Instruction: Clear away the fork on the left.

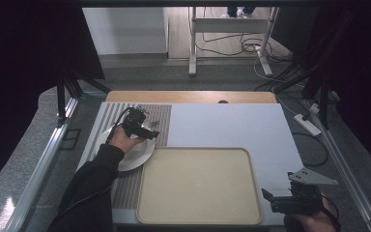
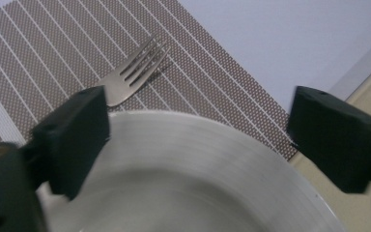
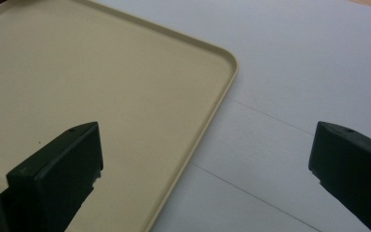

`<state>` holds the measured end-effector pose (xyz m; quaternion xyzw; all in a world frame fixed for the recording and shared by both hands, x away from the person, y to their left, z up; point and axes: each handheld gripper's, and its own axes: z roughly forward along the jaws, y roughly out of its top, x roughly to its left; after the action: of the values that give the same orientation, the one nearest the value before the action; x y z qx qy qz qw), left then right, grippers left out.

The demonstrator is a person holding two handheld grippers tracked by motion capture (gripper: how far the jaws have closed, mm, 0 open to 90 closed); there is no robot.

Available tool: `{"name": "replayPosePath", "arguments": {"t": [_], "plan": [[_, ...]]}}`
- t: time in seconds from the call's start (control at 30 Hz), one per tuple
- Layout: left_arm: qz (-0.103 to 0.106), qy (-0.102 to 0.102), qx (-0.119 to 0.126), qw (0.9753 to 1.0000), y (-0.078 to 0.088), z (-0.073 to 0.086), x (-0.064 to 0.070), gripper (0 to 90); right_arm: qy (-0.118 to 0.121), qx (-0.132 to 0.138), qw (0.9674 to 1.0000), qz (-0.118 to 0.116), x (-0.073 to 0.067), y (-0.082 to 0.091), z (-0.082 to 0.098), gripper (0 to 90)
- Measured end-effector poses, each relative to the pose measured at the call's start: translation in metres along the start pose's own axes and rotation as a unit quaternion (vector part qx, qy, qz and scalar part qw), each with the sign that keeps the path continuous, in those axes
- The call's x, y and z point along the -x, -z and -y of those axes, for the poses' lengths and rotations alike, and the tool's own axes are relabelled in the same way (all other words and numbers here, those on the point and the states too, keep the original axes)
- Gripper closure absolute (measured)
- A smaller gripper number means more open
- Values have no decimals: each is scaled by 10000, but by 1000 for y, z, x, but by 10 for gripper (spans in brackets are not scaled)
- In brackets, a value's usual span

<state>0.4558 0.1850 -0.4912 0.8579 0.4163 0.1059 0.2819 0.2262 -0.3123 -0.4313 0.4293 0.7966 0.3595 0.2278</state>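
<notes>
- White plate (image 1: 134,153) was seen lying on the striped placemat (image 1: 125,186) at the table's left, its right rim just beside the beige tray (image 1: 199,212).
- Left gripper (image 1: 150,134) was held over the plate's far rim, jaws pointing toward the fork (image 2: 135,72).
- Jaws of the left gripper were spread with nothing between the pads; in the left gripper view the plate rim (image 2: 212,130) sat below the gap and no contact was made out.
- Fork was lying on the placemat just beyond the plate, tines pointing away; it looked untouched.
- Right gripper (image 1: 269,200) was parked low at the tray's near right corner, over the grey table top (image 1: 232,125); its jaws were spread wide and empty.
- Tray (image 3: 125,72) was bare.
- Progress, as judged: early stage. Nothing was gripped or lifted, nothing had been moved onto the tray. A grasp of the plate or the fork was still to be made; which of the two was the target could not be told.
- Count: one plate, one fork, one tray, one placemat, two grippers.
</notes>
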Motion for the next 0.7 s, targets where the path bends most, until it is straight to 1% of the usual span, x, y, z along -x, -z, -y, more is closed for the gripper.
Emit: {"name": "replayPosePath", "arguments": {"t": [0.03, 0.1, 0.13, 0.2, 0.23, 0.27, 0.33, 0.37, 0.4, 0.47, 0.57, 0.63, 0.7], "plan": [[19, -40, -17, 10000, -1, -1, 0, 188, -4, -2, 10000, 1, 0, 0, 0, 0], [73, -118, -49, 9999, -3, -3, 1, 324, -5, -5, 10000, 4, 0, 0, 0, 0], [43, -143, -113, 9998, -4, -5, 1, 386, -3, -7, 10000, 3, 0, 0, 0, 0], [-4, -271, -200, 9994, -8, -7, 2, 532, -3, -11, 10000, -1, 0, 0, 0, 0], [-3, -294, -238, 9993, -10, -9, 2, 577, -4, -13, 10000, -2, 0, 0, 0, 0], [104, -282, -248, 9992, -12, -10, 1, 651, -2, -13, 10000, -1, 0, 0, 0, 0], [281, -263, -243, 9990, -15, -13, -2, 758, 10, -29, 10000, -11, 0, -1, 0, 0], [315, -271, -280, 9987, -17, -14, -2, 835, 14, -34, 10000, -16, 0, -1, 0, 0], [334, -278, -330, 9985, -19, -16, -3, 874, 16, -37, 10000, -18, 0, -1, 0, 0], [363, -288, -438, 9980, -24, -18, -5, 883, 19, -37, 10000, -20, 0, -1, 0, 0], [317, -273, -588, 9974, -31, -20, -9, 883, 22, -33, 10000, -28, 0, -1, 0, 0], [278, -218, -661, 9972, -36, -20, -12, 883, 23, -34, 10000, -31, 0, -1, 0, 0], [312, -129, -644, 9974, -39, -20, -16, 883, 23, -38, 10000, -39, 0, -1, 0, 0]]}}
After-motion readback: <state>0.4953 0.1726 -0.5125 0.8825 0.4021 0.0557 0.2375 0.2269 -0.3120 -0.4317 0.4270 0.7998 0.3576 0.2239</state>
